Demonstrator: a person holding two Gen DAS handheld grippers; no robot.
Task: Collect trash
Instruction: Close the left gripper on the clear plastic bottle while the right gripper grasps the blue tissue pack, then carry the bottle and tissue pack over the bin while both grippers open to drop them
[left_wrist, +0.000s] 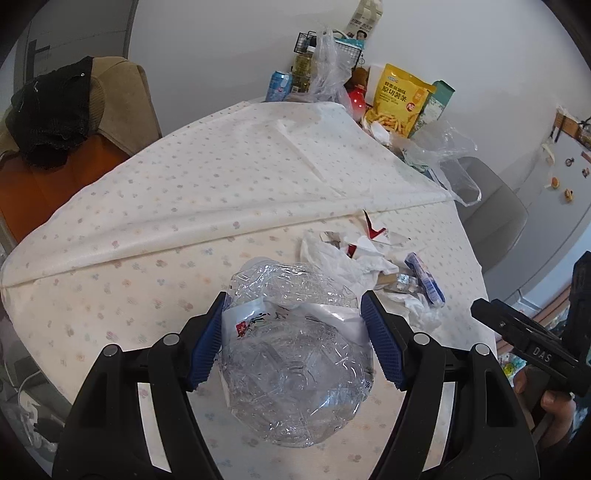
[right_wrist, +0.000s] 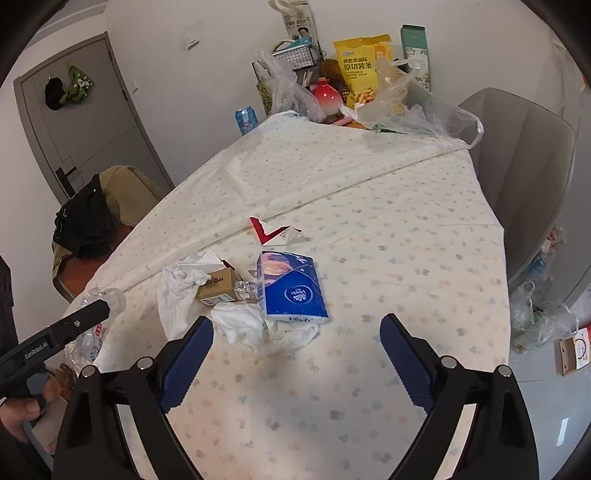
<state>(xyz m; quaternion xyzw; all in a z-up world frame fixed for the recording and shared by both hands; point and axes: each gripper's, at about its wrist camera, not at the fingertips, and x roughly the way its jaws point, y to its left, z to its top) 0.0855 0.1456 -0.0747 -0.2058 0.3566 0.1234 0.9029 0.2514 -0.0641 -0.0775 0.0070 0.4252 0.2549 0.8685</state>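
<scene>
A crushed clear plastic bottle (left_wrist: 291, 369) with a white label sits between the blue pads of my left gripper (left_wrist: 293, 302), which is shut on it above the floral tablecloth (left_wrist: 147, 258). In the right wrist view the same bottle (right_wrist: 92, 332) shows at the left edge. My right gripper (right_wrist: 297, 325) stands open over the table, nothing between its fingers. Just beyond it lies a trash pile: a blue tissue pack (right_wrist: 291, 288), crumpled white tissues (right_wrist: 240, 325), a small brown carton (right_wrist: 218, 286) and a torn red-and-white wrapper (right_wrist: 273, 232).
At the table's far end stand a yellow snack bag (right_wrist: 360, 70), a blue can (right_wrist: 246, 119), a wire basket (right_wrist: 295, 55) and clear plastic bags (right_wrist: 417, 107). A grey chair (right_wrist: 524, 177) is on the right, with bags on the floor (right_wrist: 543, 321). Black clothing drapes a chair (right_wrist: 88, 221) on the left.
</scene>
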